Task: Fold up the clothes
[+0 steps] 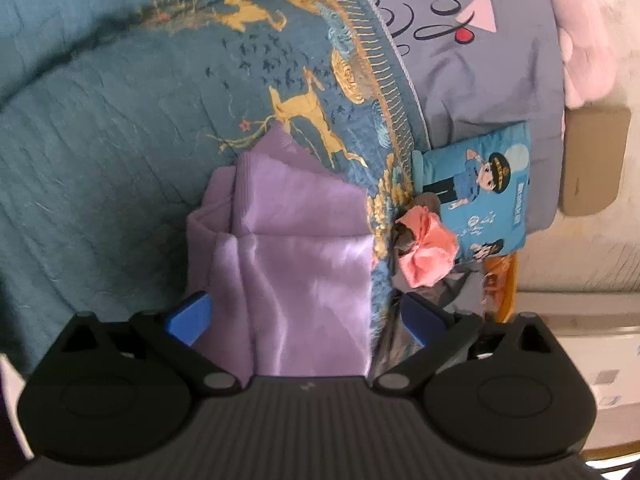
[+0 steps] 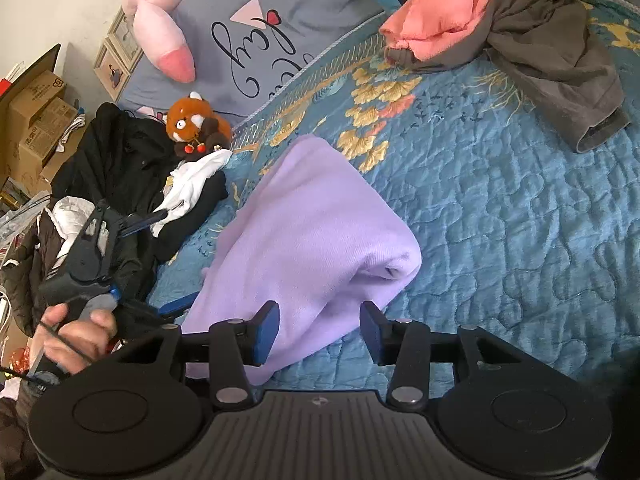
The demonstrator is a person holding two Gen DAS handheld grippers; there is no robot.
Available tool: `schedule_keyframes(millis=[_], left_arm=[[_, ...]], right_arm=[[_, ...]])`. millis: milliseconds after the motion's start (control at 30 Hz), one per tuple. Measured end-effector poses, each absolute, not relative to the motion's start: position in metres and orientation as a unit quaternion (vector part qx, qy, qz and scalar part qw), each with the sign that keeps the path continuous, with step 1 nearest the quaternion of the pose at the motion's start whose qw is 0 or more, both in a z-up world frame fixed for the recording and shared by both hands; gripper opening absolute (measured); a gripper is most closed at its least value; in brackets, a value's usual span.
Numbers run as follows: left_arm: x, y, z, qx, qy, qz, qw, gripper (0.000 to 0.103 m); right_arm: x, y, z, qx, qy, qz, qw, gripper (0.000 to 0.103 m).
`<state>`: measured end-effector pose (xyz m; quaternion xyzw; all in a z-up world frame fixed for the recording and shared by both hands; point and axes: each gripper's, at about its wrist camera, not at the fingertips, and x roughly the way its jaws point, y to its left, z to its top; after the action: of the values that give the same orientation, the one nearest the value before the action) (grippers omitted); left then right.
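Folded lilac garment [image 2: 316,236] lying on the blue quilted bedspread [image 2: 500,240], near its middle, one rounded fold toward the quilt's open right part and the near end reaching down between the two tools.

Right gripper [image 2: 319,330] poised over the near end of the lilac garment, jaws parted, left pad over the cloth, right pad over bare quilt just beside the cloth's edge; no pinch on the fabric visible.

Left gripper [image 1: 306,322] low over the same lilac garment, jaws spread wide to either side of the shiny folds, pads clear of the cloth, nothing clasped. Also seen from the right wrist view at the lilac garment's left, held in a person's hand [image 2: 76,336].

Beyond the lilac garment, toward the head of the bed: grey pillow [image 2: 256,32] with looping script and a pink triangle, a pink plush [image 2: 160,36] lying across it. Coral-pink cloth [image 2: 440,4] bundled with a dark grey-brown garment [image 2: 560,60] at the far right of the quilt, well apart from the lilac garment. Red panda plush [image 2: 196,124] at the quilt's left edge, a white and black heap of clothes [image 2: 192,196] just below it, between it and the lilac garment. Cardboard boxes [image 2: 36,128] off the bed at far left.
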<state>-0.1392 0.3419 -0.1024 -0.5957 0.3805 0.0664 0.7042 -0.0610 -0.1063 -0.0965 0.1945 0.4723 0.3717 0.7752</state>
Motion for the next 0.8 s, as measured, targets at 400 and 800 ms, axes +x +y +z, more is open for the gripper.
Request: schedule_keyframes(millis=[400, 800], left_arm=[[-0.123, 0.339, -0.112, -0.549, 0.387, 0.106, 0.733, 0.083], [-0.114, 0.343, -0.125, -0.557, 0.392, 0.113, 0.724, 0.022]], right_arm=[[-0.065, -0.105, -0.093, 0.187, 0.468, 0.371, 0.78, 0.045], [-0.065, -0.104, -0.095, 0.193, 0.473, 0.369, 0.776, 0.045]])
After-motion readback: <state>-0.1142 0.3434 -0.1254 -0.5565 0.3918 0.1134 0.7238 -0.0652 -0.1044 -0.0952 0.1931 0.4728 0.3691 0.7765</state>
